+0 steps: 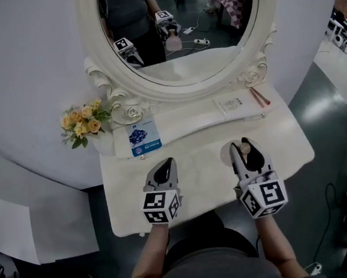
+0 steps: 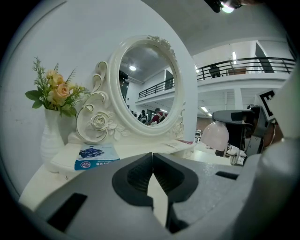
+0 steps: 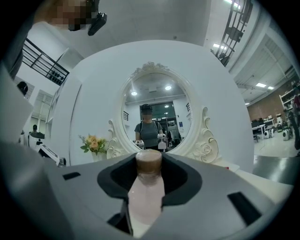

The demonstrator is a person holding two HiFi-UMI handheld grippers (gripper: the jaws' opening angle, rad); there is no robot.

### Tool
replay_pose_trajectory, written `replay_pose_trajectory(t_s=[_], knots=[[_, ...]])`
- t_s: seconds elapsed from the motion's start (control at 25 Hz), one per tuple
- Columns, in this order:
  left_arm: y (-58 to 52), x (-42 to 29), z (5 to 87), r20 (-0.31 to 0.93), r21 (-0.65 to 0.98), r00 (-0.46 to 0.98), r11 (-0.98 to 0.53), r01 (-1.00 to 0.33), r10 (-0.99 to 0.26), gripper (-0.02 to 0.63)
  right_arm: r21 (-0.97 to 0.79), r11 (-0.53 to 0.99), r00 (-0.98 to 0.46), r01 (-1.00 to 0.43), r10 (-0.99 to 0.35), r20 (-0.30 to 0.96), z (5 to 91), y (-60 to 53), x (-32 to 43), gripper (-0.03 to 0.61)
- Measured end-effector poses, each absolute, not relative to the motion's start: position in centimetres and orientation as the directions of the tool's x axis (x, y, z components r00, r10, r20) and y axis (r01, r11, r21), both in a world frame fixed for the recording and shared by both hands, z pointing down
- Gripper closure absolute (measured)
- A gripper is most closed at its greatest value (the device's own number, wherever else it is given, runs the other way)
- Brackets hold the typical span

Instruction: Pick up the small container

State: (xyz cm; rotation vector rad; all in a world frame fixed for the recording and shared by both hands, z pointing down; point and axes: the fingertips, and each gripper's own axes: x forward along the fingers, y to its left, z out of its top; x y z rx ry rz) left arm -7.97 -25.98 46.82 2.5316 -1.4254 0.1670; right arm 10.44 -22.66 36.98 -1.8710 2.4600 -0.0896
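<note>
Above the white dressing table (image 1: 286, 147), before its oval mirror (image 1: 189, 62), the left gripper (image 1: 167, 163) is closed and empty, while the small pink container (image 3: 145, 192) is clamped between the part-spread jaws of the right gripper (image 1: 243, 146). It could be dropped if that pinch is slackened.

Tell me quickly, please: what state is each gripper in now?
Left gripper: jaws closed, empty.
Right gripper: jaws closed on the small pink container.

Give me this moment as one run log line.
right gripper: shut on pink bottle | left gripper: shut, empty | dressing table: leaflet, flowers
</note>
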Motion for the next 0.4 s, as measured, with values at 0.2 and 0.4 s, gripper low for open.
replay_pose_trajectory(t_s=[0.2, 0.4], knots=[[-26.07, -8.01, 46.86, 0.211, 0.147, 0.520, -0.499, -0.854, -0.828, 0.607, -0.076, 0.264, -0.265, -0.962, -0.964, -0.003, 36.83, -22.72, 10.50, 0.433], [-26.14, -8.18, 46.78, 0.209, 0.147, 0.522, -0.501, -0.853, -0.827, 0.607, -0.078, 0.262, -0.262, -0.962, -0.965, -0.007, 36.69, -22.72, 10.34, 0.433]])
